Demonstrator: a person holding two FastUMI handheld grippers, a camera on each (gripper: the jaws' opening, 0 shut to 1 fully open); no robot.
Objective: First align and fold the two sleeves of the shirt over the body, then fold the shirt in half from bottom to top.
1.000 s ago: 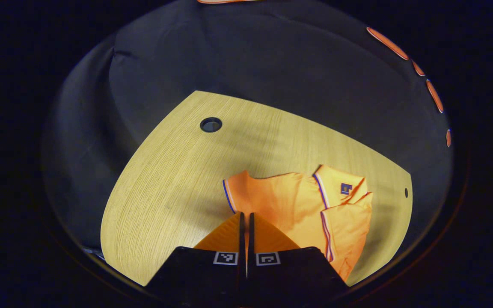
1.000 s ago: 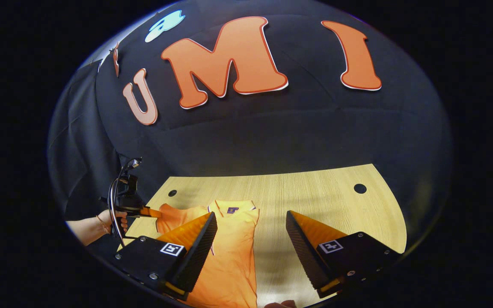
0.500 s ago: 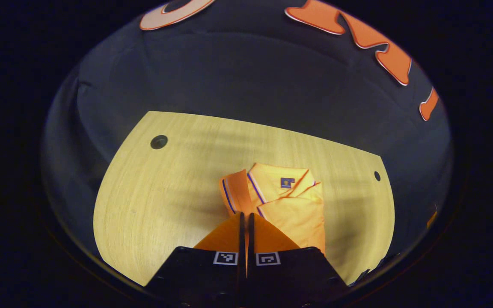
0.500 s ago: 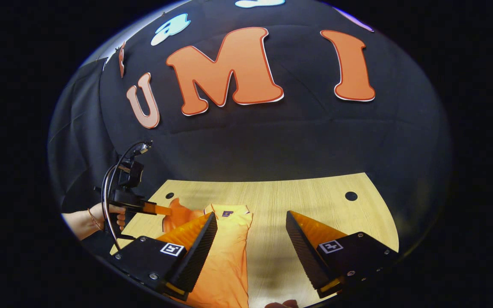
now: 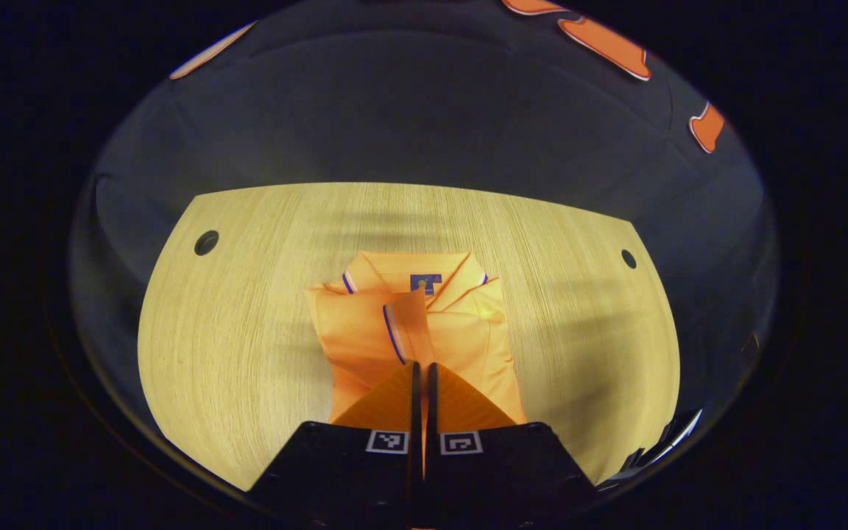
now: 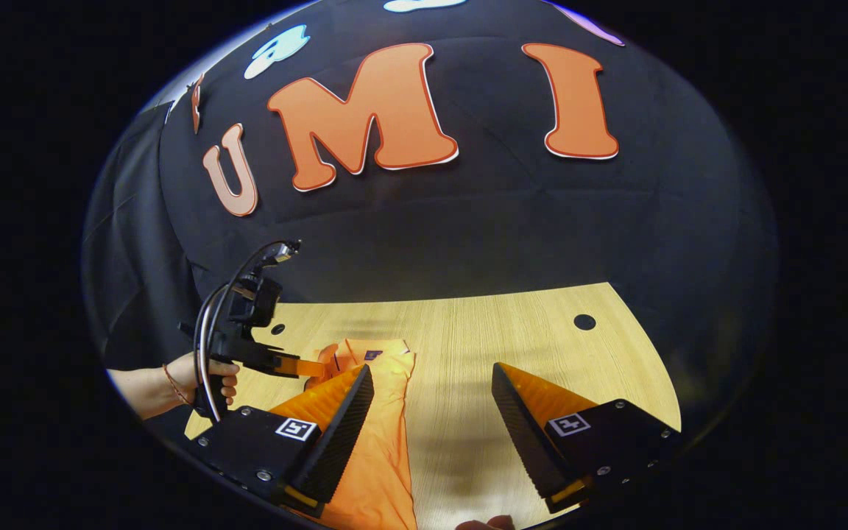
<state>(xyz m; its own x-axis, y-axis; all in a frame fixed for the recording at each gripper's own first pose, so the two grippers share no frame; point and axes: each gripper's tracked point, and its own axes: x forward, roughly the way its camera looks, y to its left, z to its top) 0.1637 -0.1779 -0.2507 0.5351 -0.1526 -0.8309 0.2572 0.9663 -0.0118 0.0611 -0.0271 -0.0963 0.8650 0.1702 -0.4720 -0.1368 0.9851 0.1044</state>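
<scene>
Since a second ago the left gripper (image 5: 422,366), clamped on the sleeve (image 5: 405,331), has carried it over the shirt (image 5: 461,335); right gripper (image 6: 431,379) jaws apart, so sleeve folding nears completion.

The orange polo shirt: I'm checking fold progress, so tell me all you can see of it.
The orange polo shirt lies flat on the wooden table, collar away from the camera, blue-and-white trim, a small blue tag inside the neck. The left gripper, shut on the left sleeve, holds it over the body. The open right gripper hovers at the shirt's other edge.
</scene>
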